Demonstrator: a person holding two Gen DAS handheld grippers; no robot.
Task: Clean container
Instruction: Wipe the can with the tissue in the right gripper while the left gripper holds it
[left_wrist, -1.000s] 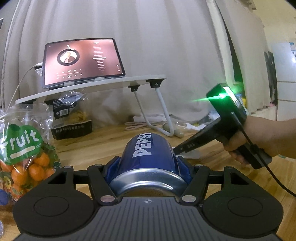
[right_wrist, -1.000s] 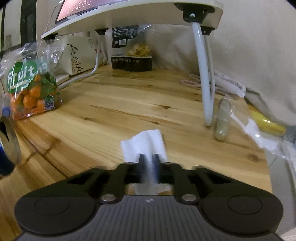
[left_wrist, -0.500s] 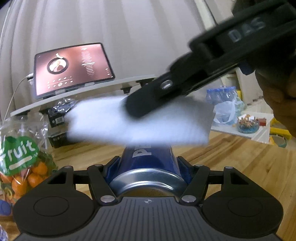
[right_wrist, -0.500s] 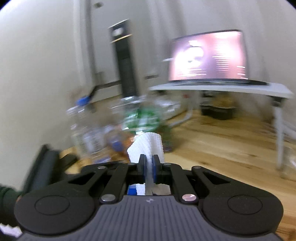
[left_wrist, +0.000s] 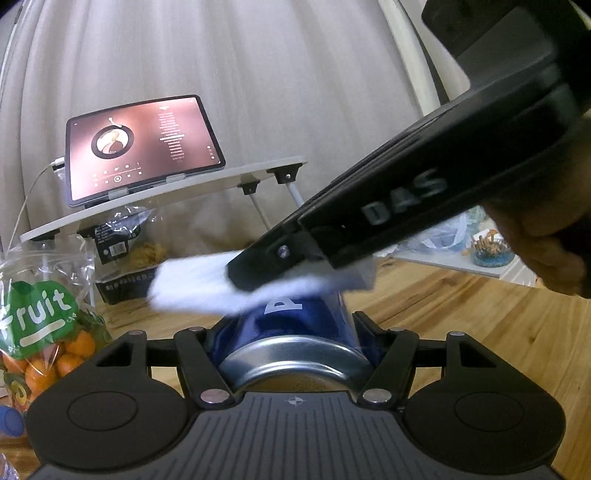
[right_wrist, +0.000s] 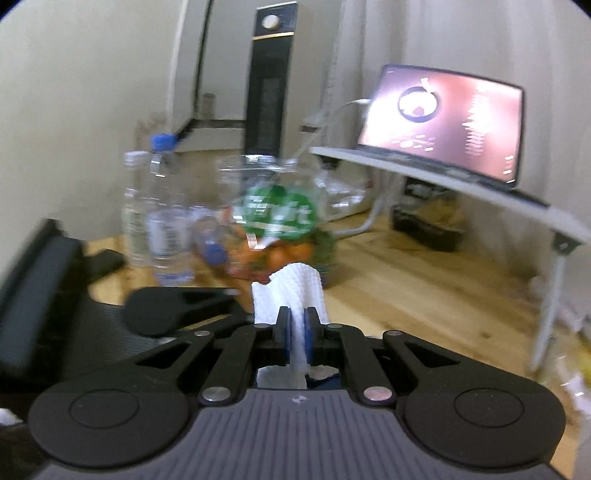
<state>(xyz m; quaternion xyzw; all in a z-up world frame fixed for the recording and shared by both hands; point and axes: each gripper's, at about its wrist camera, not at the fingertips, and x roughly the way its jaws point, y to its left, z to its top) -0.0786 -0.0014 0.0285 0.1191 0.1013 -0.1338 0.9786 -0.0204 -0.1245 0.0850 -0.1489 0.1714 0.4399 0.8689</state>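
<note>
My left gripper (left_wrist: 291, 332) is shut on a blue Pepsi can (left_wrist: 303, 317), held on its side with its metal end toward the camera. My right gripper (left_wrist: 258, 275) reaches in from the upper right, shut on a white paper towel (left_wrist: 207, 286) that lies across the top of the can. In the right wrist view the right gripper (right_wrist: 297, 332) pinches the white paper towel (right_wrist: 291, 288) upright between its pads; the can is hidden below it. The left gripper's body (right_wrist: 173, 314) shows at the lower left there.
A bag of small oranges (left_wrist: 40, 332) sits left on the wooden table (left_wrist: 461, 306). A tablet (left_wrist: 140, 147) stands on a white lap desk (left_wrist: 166, 199). Plastic water bottles (right_wrist: 155, 214) stand at the table's far side. A black snack tray (left_wrist: 125, 280) lies under the desk.
My right gripper lifted the paper towel off the table, swung over to the can, and lowered the towel onto the can's top. The left gripper kept holding the can.
</note>
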